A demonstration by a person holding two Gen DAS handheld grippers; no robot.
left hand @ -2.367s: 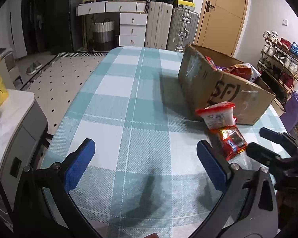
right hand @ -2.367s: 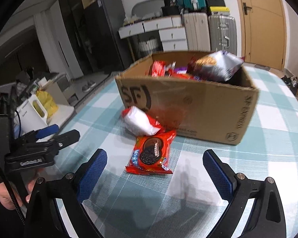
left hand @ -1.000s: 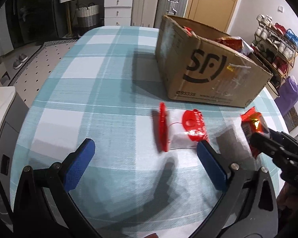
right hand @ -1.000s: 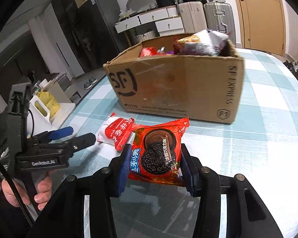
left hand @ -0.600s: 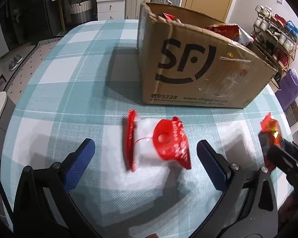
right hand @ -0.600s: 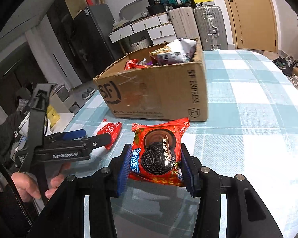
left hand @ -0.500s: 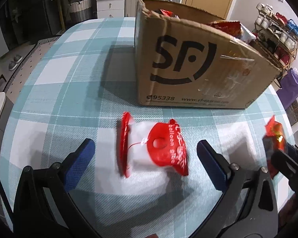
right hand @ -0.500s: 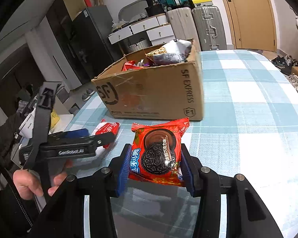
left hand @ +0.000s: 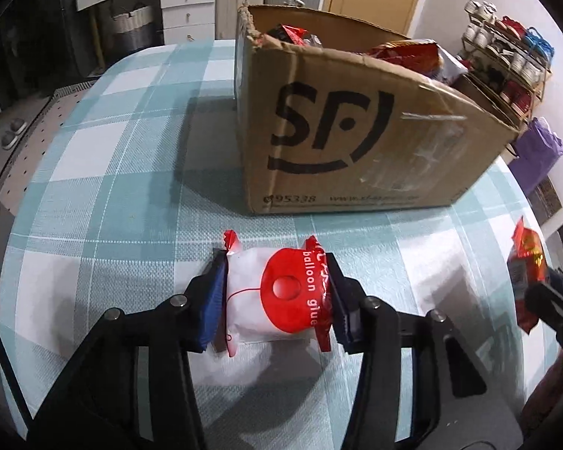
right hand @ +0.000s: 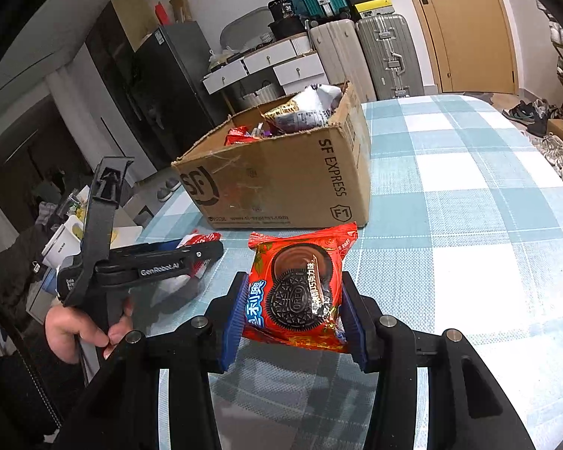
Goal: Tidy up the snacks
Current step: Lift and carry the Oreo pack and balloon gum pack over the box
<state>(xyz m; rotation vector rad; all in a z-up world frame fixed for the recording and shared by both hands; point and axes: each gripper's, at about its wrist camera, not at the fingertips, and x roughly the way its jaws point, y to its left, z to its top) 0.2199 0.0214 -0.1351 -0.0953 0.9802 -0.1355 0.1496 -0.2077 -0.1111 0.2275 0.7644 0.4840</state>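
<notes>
My left gripper (left hand: 277, 292) is shut on a white and red snack pack (left hand: 277, 296) on the checked tablecloth, in front of an open cardboard box (left hand: 356, 142) full of snack bags. My right gripper (right hand: 294, 313) is shut on a red Oreo pack (right hand: 300, 292) and holds it above the table. That pack also shows at the right edge of the left wrist view (left hand: 525, 266). The box also shows in the right wrist view (right hand: 281, 183), and the left gripper (right hand: 206, 251) is to the left of it.
The table (left hand: 105, 172) has a teal and white checked cloth. Its rounded edge drops off at the left. A shoe rack (left hand: 506, 60) and a purple bag (left hand: 540, 153) stand to the right of it. Drawers (right hand: 281, 63) and suitcases (right hand: 379, 56) line the far wall.
My left gripper has closed on the white and red snack pack, which lay loose between its open fingers before. My right gripper still holds the Oreo pack, shifted a little right of the box.
</notes>
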